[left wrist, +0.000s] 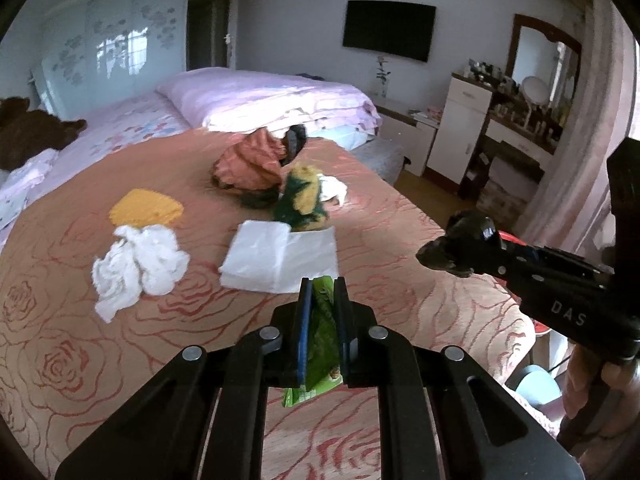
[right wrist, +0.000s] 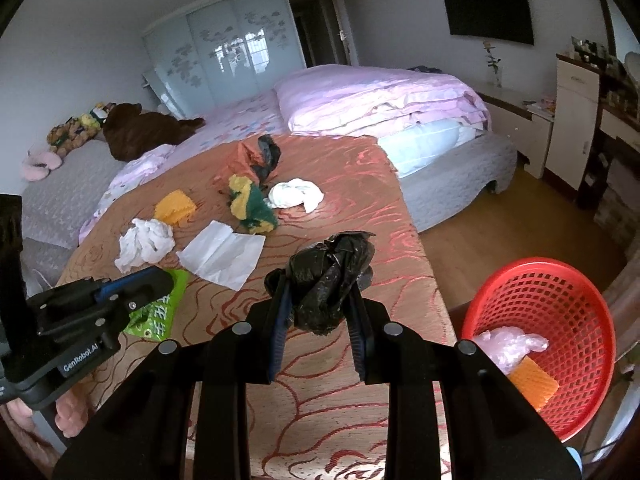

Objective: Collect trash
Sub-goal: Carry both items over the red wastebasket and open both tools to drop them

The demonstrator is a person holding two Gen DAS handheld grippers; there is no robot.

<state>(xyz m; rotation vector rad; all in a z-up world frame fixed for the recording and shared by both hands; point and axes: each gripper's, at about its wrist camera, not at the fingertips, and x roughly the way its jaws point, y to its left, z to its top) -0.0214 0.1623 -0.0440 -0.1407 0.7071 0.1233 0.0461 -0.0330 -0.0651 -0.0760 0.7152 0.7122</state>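
A: Left gripper [left wrist: 323, 308] pinched tight on a green wrapper [left wrist: 325, 344], held just above the rose-patterned bedspread [left wrist: 80, 360].

B: Right gripper [right wrist: 320, 300] clamped on a crumpled black plastic bag [right wrist: 330, 276], also above the spread, near its right edge.

A: Over to the container: a red mesh basket [right wrist: 560, 292] down on the floor side, right of the bed. Inside, a pale pink plastic bag [right wrist: 508, 346] and an orange corrugated piece [right wrist: 534, 382], touching each other at the bottom.

B: Still lying on the spread: a flat white paper sheet [right wrist: 222, 254], a crumpled white tissue [right wrist: 144, 242] to its left, a yellow corrugated piece [right wrist: 174, 206] just behind that.

A: Farther back, a green-and-yellow rag [right wrist: 250, 204], a second white wad [right wrist: 296, 194] beside it on the right, and an orange-and-black bundle [right wrist: 256, 156] behind both.

B: Same pile from the left wrist view, paper sheet just ahead of the fingertips [left wrist: 306, 292].

A: Beyond the spread, a folded pink duvet [right wrist: 380, 96] and a brown plush toy [right wrist: 144, 128] at the far side.
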